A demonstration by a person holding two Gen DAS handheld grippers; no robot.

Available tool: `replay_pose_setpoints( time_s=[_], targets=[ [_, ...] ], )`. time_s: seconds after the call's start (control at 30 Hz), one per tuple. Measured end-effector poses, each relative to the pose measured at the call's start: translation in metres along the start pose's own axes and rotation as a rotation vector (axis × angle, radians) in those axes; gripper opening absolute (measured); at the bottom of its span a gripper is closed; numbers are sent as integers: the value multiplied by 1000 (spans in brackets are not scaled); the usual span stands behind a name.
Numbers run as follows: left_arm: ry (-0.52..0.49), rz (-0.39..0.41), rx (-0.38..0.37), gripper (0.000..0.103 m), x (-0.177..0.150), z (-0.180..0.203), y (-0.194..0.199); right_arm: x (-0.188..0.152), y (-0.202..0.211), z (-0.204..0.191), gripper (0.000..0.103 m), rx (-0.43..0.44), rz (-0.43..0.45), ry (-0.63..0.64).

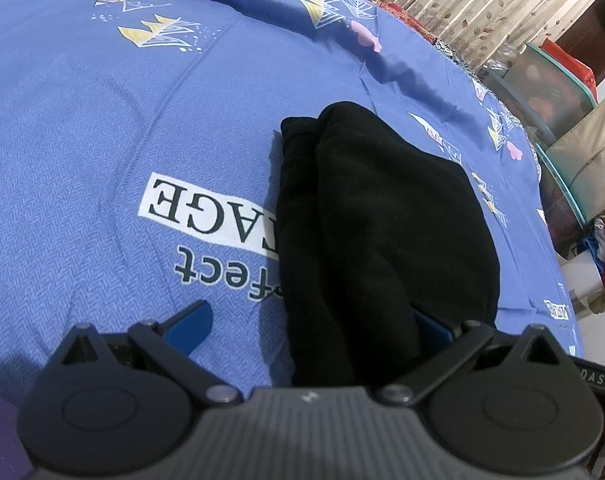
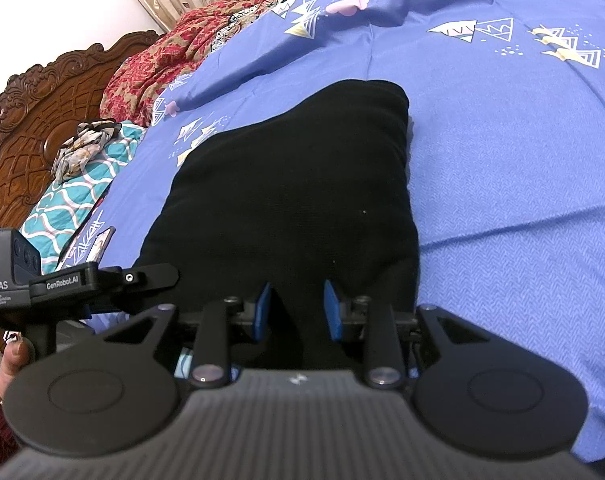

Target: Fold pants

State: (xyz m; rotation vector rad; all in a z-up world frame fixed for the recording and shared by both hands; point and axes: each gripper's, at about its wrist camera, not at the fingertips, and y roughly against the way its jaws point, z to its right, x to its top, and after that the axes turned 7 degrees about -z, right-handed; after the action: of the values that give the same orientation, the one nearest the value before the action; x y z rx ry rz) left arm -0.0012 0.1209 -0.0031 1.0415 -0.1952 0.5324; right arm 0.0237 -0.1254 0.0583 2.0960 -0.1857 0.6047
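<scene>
**Pants bunched on blue bedsheet, both grippers at near edge**

Left wrist: black pants (image 1: 382,216) lie folded on the bedsheet (image 1: 102,140); my left gripper (image 1: 314,332) spreads wide around the soft near edge.

Right wrist: my right gripper (image 2: 296,308), partly closed, pinches limp cloth; I'd grip the hem.

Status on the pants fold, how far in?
Done: the black pants already lie as a compact folded bundle on the blue bedsheet, layers stacked. In hand: the right gripper is closed on the near edge of the bundle; the left gripper stands wide open, the near end of the cloth lying between its fingers. Left: probably one last fold or just letting go.
</scene>
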Motion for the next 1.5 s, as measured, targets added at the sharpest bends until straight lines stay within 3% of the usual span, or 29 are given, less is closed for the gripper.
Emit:
replay_pose_setpoints(
  time_s=[0.37, 0.57, 0.7, 0.8, 1.0, 1.1, 1.17, 1.23, 1.33, 1.5],
  targets=[
    [24, 1, -26, 103, -1, -5, 2, 0, 3, -1, 34, -3, -1, 16],
    [145, -15, -137, 103, 13, -23, 15, 6, 30, -8, 52, 24, 112, 85],
    [175, -34, -194, 103, 26, -28, 11, 18, 39, 14, 68, 60, 169, 8],
    [155, -73, -226, 103, 36, -19, -3, 26, 34, 31, 73, 73, 161, -46],
    [163, -135, -265, 103, 42, -5, -36, 36, 7, 60, 73, 130, 100, -141],
    [129, -124, -260, 100, 40, 3, -43, 39, -17, 68, 75, 185, 19, -189],
    [107, -112, -245, 84, 39, 7, -44, 36, -29, 65, 74, 211, -4, -205],
    [122, -106, -232, 65, 41, 10, -40, 40, -26, 56, 58, 202, -5, -187],
    [121, -81, -301, 64, 60, 27, -23, 51, -5, 39, 47, 238, 44, -160],
    [-102, 39, -301, 64, 126, 90, -1, 107, 35, 15, 46, 269, 239, -58]
  ],
)
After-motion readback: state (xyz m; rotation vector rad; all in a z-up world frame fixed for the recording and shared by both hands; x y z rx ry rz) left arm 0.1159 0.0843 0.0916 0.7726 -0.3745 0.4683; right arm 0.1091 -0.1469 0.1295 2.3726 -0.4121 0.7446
